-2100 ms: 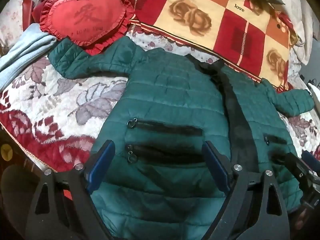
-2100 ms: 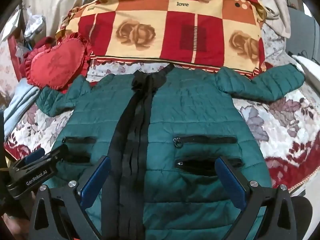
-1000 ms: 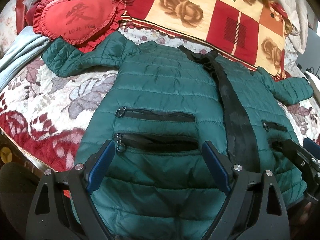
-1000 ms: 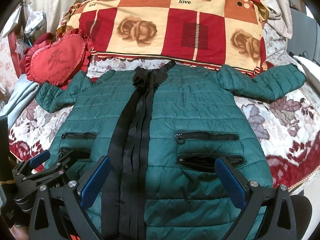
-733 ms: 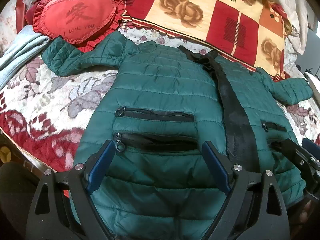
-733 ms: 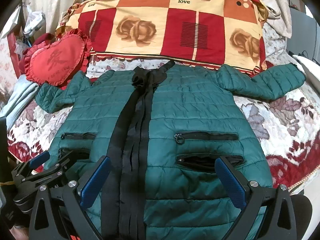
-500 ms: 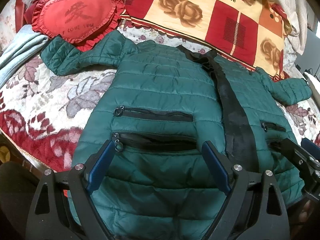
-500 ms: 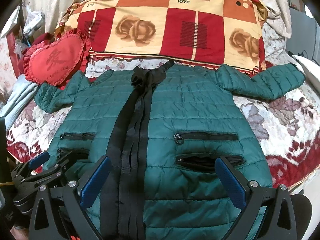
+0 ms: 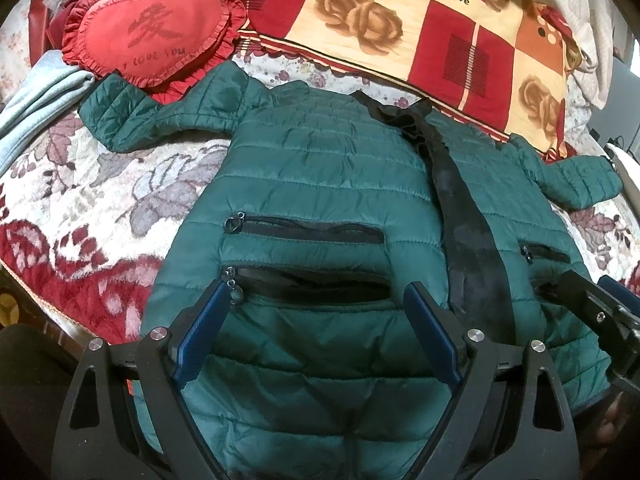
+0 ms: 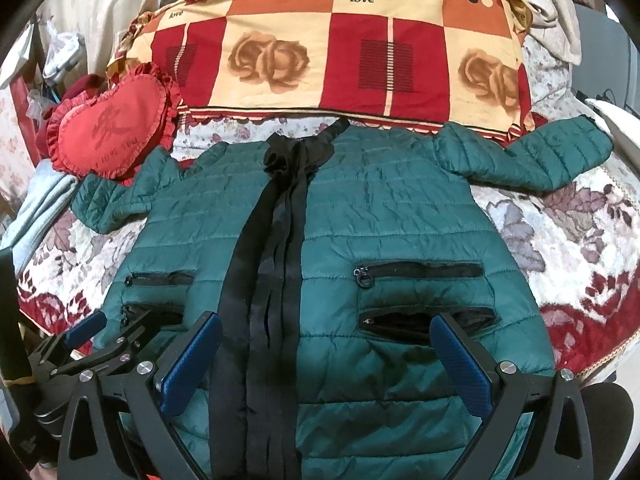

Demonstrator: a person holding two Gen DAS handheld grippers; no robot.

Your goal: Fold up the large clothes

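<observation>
Across a floral bedspread (image 9: 84, 184) lies a green quilted jacket (image 9: 320, 184), front up, its black placket (image 10: 276, 248) running down the middle and both sleeves spread outward. Over the hem nearest the cameras, the left gripper (image 9: 316, 300) hangs with its blue-padded jaws spread wide, framing the lower zip pocket (image 9: 308, 280) on that side (the zipper pull sits just beside one pad). Beside it, the right gripper (image 10: 324, 328) is likewise wide apart above the jacket's other half, clamping nothing. Behind the collar rests a red and cream checked pillow (image 10: 328, 56) with rose prints, and a red heart cushion (image 9: 152, 36) touches the sleeve on the left.
</observation>
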